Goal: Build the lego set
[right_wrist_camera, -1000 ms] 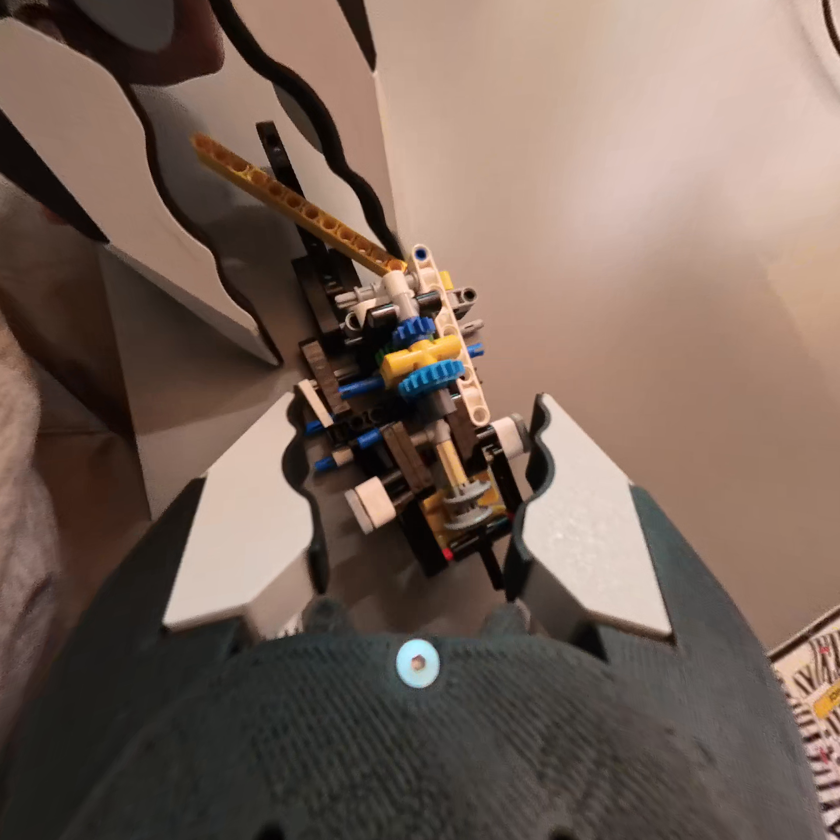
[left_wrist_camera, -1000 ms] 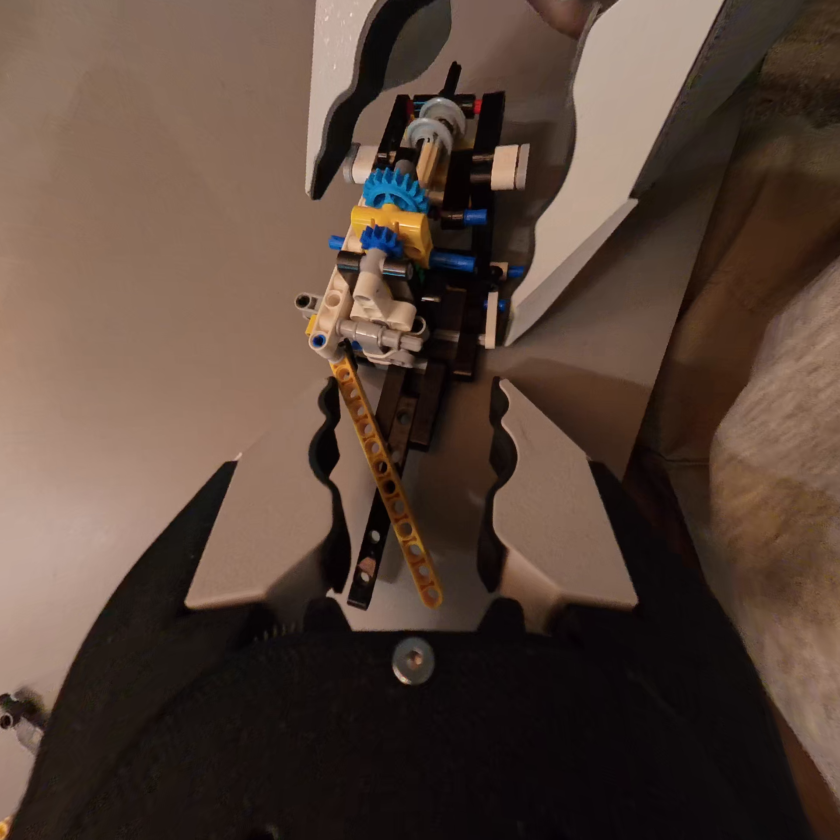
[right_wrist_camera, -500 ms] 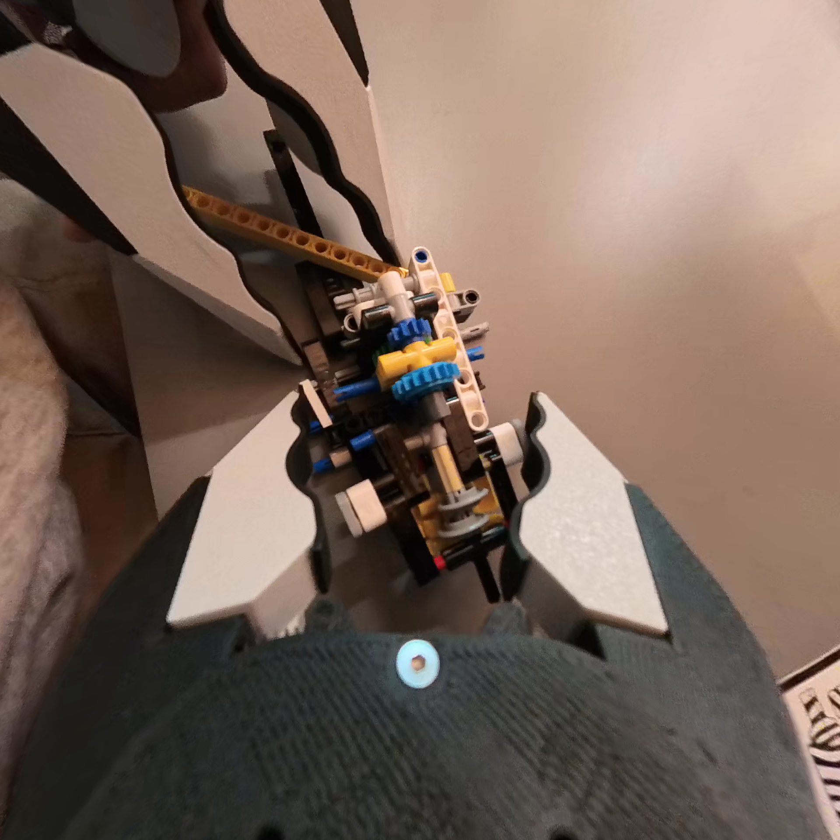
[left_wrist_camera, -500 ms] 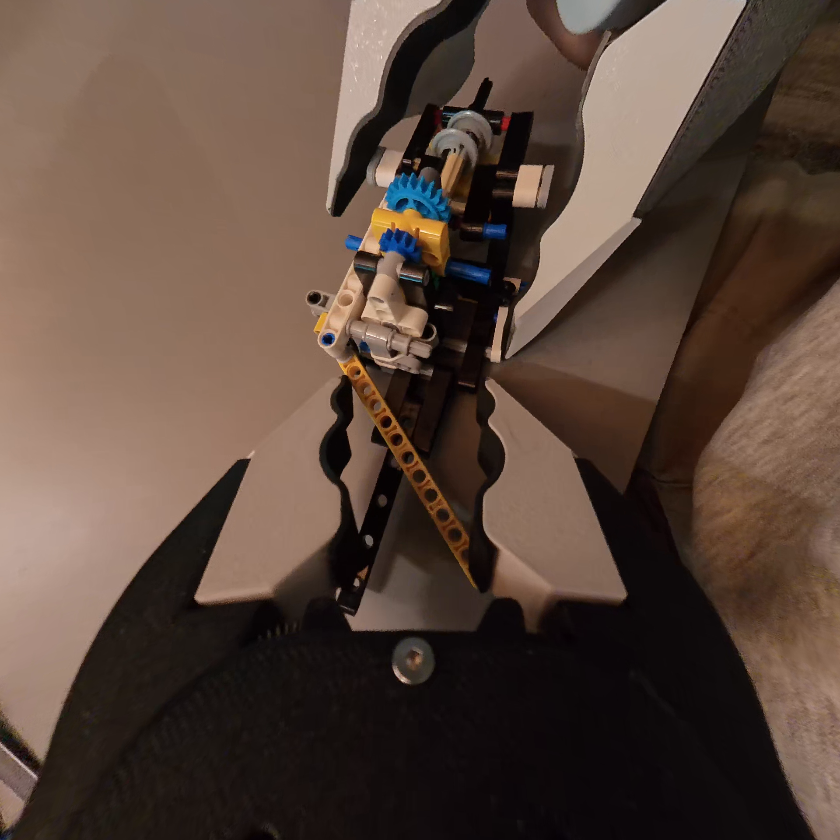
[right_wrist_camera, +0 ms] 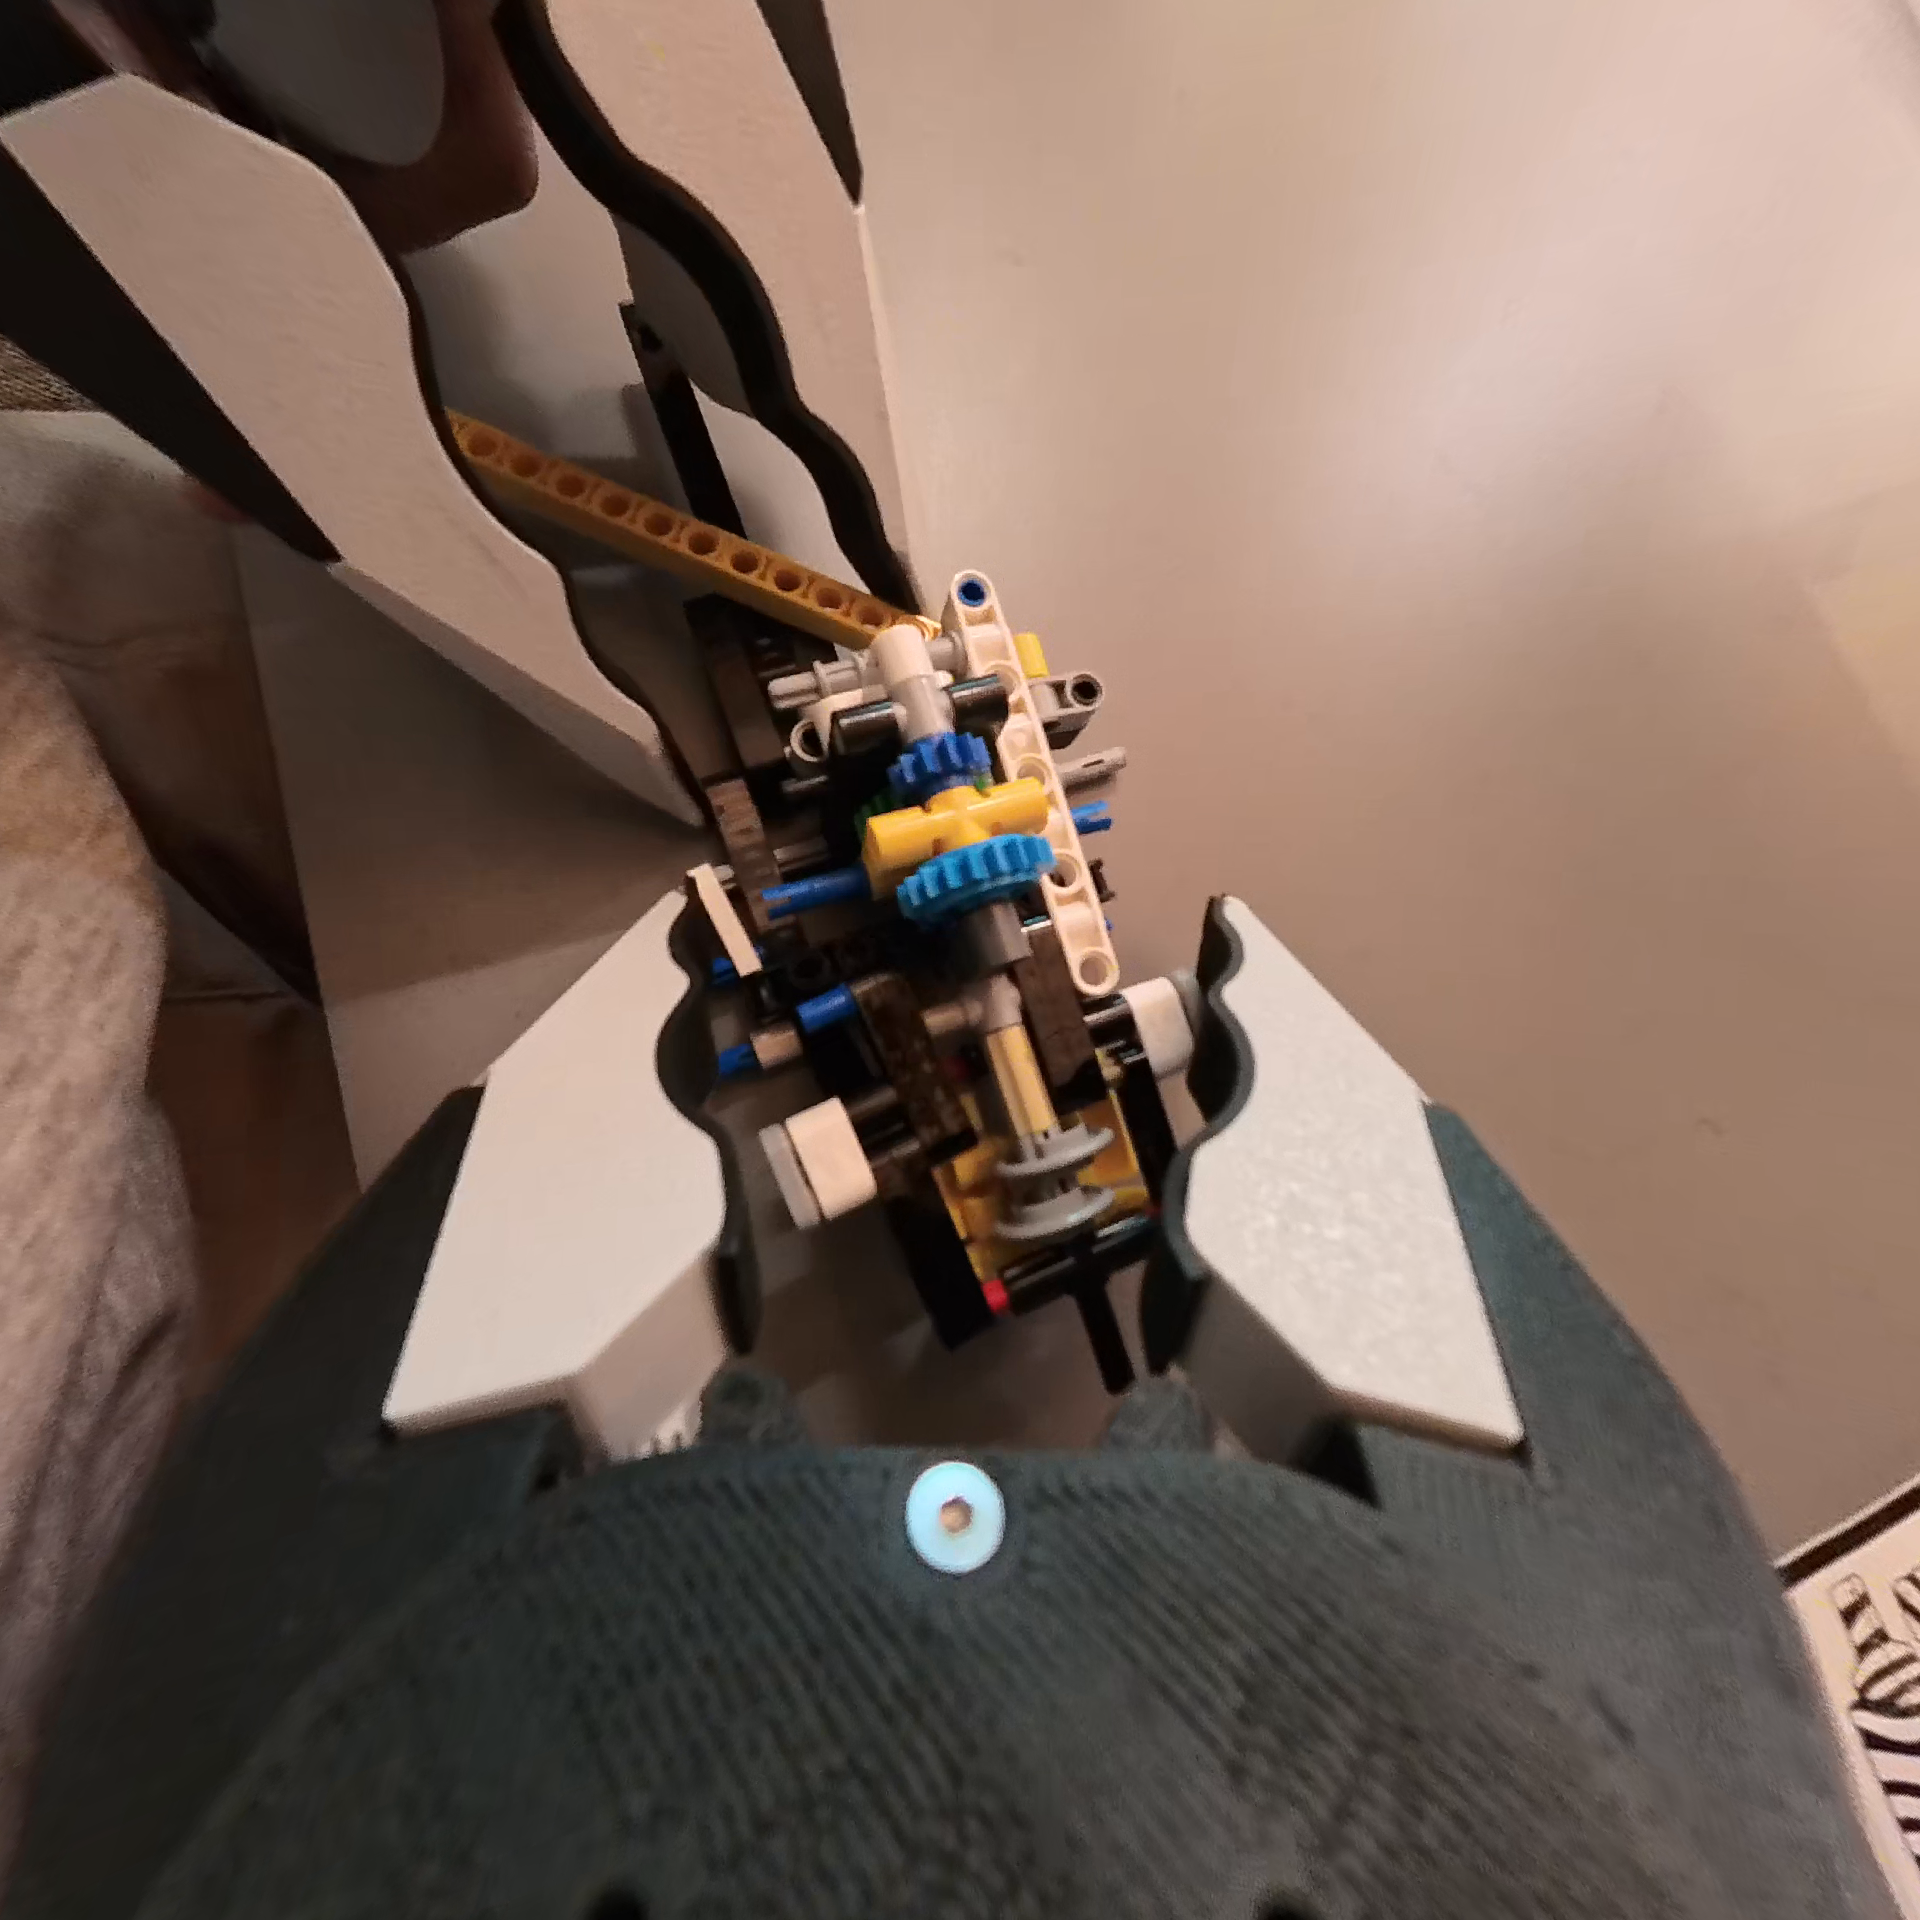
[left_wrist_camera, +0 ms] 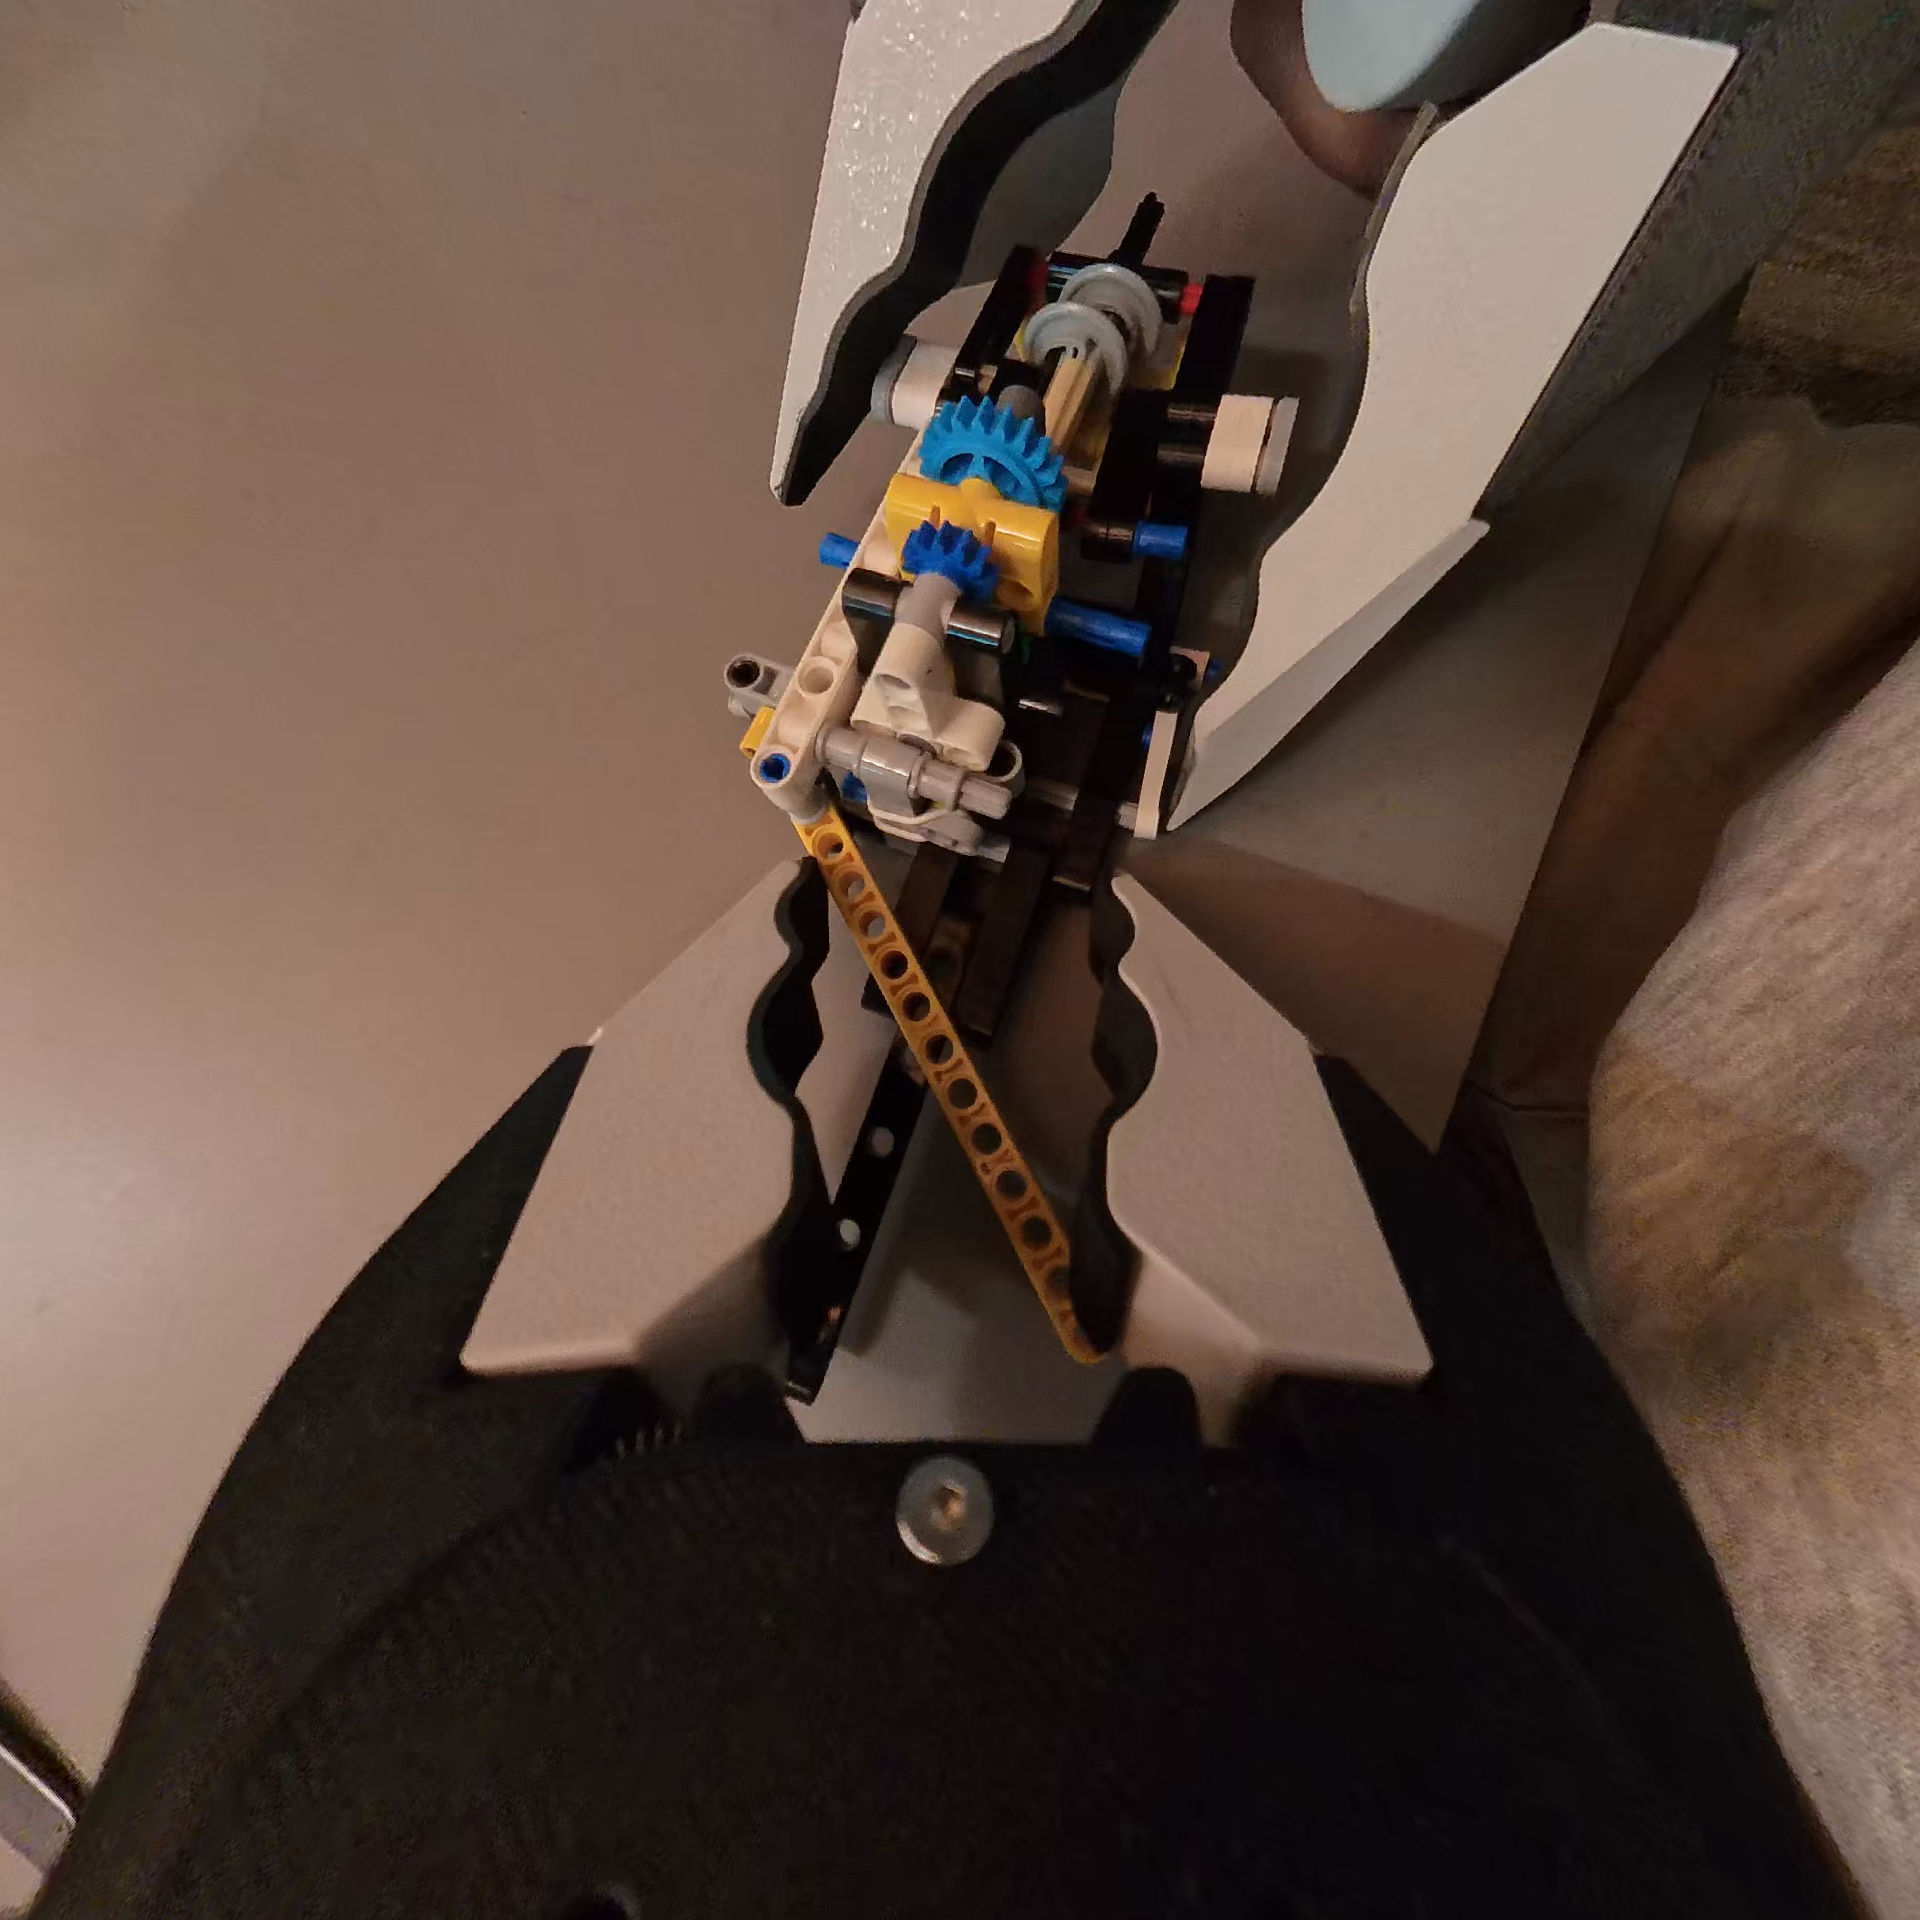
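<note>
The lego model [left_wrist_camera: 966, 623] is a black frame with blue gears, a yellow block, white and grey connectors, and an axle with grey discs. It also shows in the right wrist view [right_wrist_camera: 966, 935]. A long yellow beam [left_wrist_camera: 956, 1070] and a black beam [left_wrist_camera: 873, 1164] stick out of it between the fingers of my left gripper [left_wrist_camera: 951, 935]; each beam's end rests against one finger. My right gripper [right_wrist_camera: 935, 1039] faces it and is shut across the model's axle end, its right finger [right_wrist_camera: 1299, 1143] touching a white bush. The right gripper also shows at the top of the left wrist view [left_wrist_camera: 1081, 364].
A plain beige surface [left_wrist_camera: 364, 623] fills one side of both views. A grey panel [left_wrist_camera: 1351, 935] lies behind the model. Fuzzy light fabric [left_wrist_camera: 1766, 1143] is on the other side and also shows in the right wrist view [right_wrist_camera: 62, 935]. A zebra-striped sheet [right_wrist_camera: 1870, 1714] shows at the lower right.
The yellow beam has swung from beside the black beam across to my left gripper's right finger. The left fingers have closed in a little. The right gripper keeps its hold.
</note>
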{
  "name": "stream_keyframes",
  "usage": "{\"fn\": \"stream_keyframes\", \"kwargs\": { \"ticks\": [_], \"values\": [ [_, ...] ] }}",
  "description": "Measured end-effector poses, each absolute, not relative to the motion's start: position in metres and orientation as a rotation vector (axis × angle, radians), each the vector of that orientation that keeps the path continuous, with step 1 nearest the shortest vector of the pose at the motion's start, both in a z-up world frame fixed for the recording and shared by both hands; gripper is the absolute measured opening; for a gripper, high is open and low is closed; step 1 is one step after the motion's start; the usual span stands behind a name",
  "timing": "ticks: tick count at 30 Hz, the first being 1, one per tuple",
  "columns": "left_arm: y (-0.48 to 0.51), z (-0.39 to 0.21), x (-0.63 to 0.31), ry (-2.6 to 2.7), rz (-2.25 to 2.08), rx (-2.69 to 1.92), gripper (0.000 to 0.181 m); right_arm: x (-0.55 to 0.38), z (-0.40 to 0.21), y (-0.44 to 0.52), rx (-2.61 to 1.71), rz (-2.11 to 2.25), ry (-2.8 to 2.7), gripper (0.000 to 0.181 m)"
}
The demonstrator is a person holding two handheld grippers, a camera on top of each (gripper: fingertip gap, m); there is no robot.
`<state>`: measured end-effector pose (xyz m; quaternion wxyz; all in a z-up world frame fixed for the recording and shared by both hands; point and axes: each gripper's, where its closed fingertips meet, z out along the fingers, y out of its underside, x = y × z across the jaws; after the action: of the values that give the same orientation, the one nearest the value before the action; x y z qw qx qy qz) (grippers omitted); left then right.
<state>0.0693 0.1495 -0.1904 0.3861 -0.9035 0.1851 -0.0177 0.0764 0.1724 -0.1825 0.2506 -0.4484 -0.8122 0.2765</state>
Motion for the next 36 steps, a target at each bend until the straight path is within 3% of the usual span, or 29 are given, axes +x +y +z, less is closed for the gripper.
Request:
{"fn": "stream_keyframes", "kwargs": {
  "ticks": [36],
  "values": [
    [0.147,-0.19,0.073,0.459,-0.022,-2.312,0.047,0.0842,-0.1825,0.1763,-1.274,0.718,-2.203,0.088]
  ]
}}
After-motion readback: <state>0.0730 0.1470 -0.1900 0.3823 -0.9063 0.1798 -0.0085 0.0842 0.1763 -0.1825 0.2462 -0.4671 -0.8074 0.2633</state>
